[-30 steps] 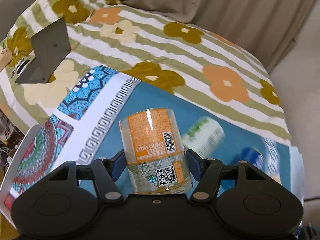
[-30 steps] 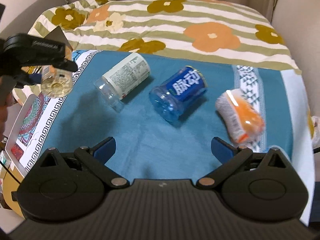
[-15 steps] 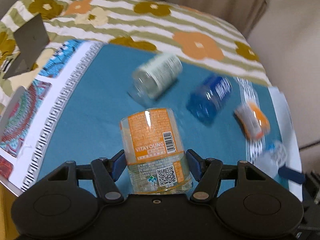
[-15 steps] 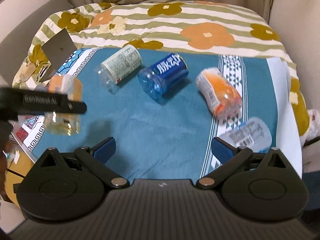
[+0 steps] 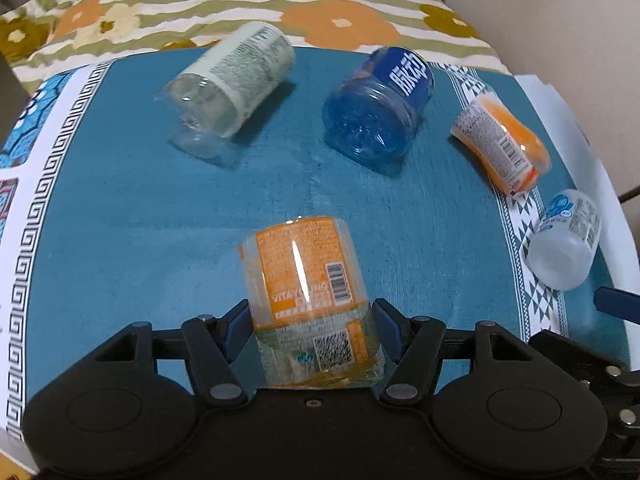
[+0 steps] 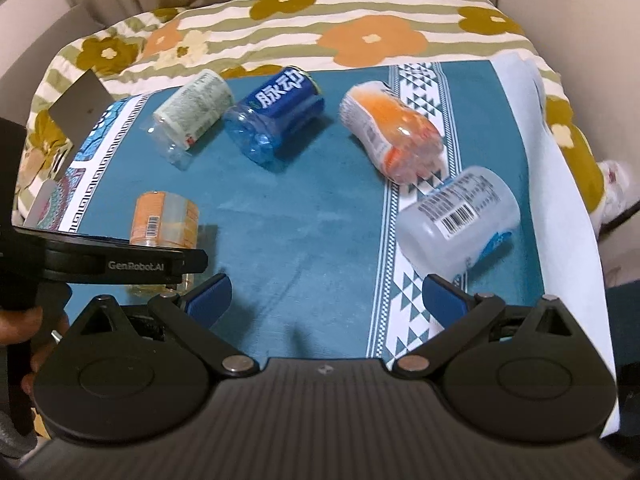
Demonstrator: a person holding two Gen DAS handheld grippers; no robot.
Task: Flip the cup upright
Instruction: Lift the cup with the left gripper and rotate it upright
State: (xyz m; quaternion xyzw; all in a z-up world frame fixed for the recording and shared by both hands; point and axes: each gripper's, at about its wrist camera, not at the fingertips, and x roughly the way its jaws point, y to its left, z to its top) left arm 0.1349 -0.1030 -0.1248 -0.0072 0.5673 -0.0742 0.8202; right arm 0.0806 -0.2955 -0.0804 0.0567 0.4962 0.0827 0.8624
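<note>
My left gripper (image 5: 310, 320) is shut on a clear cup with an orange label (image 5: 306, 276), held over the teal cloth (image 5: 160, 208). The same cup (image 6: 164, 220) shows at the left of the right wrist view, behind the left gripper's black body. My right gripper (image 6: 324, 296) is open and empty above the cloth's near edge. A white-labelled clear cup (image 6: 460, 220) lies on its side just beyond its right finger; it also shows in the left wrist view (image 5: 564, 240).
More cups lie on their sides on the cloth: a pale green-labelled one (image 6: 192, 112), a blue one (image 6: 276, 116) and an orange one (image 6: 394, 132). A floral striped quilt (image 6: 360, 12) covers the bed behind. A grey stand (image 6: 80, 108) sits at far left.
My left gripper has swung right and tilted down with the orange-labelled cup, bringing all the lying cups into view. My right gripper has drawn back toward the right, nearer the white-labelled cup.
</note>
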